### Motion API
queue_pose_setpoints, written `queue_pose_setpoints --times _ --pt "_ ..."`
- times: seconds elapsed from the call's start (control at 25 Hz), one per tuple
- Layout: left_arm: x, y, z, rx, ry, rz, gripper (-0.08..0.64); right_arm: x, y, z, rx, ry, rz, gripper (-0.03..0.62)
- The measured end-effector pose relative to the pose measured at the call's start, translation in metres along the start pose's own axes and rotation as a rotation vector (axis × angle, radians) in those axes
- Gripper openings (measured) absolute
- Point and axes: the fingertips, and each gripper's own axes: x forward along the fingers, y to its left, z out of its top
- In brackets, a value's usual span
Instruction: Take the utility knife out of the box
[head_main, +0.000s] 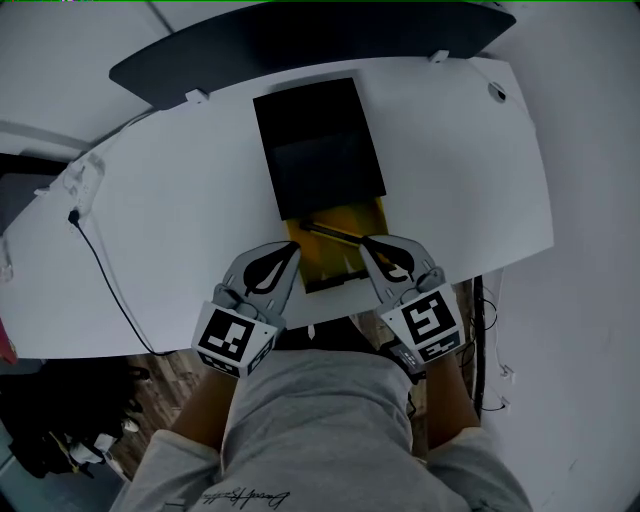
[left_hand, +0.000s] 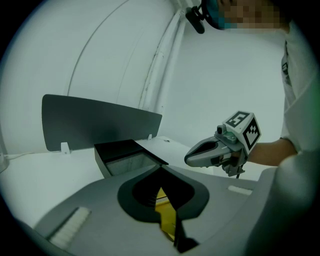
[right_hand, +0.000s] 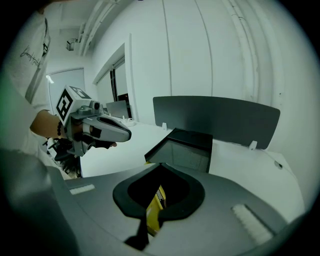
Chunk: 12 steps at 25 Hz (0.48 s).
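**A:** Left claw (head_main: 290, 250)?

**B:** Pinched together, empty, at the left edge of the yellow tray (head_main: 335, 265) that sticks out of the black box (head_main: 315, 140) on the tabletop (head_main: 180, 200).

**A:** The utility knife?

**B:** Not out yet. The slim dark bar (head_main: 333, 233) across the tray may be it.

**A:** Right claw (head_main: 366, 241)?

**B:** Closed on nothing, beside that bar. It's still the approach; next, open one claw and grip.
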Motion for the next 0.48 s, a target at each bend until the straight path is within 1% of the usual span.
queue_pose_setpoints --times 0.48 --pt "0.006 0.013 -0.016 -0.035 0.021 -0.003 0.0 0.025 -0.001 -0.027 -0.047 0.116 0.023 0.015"
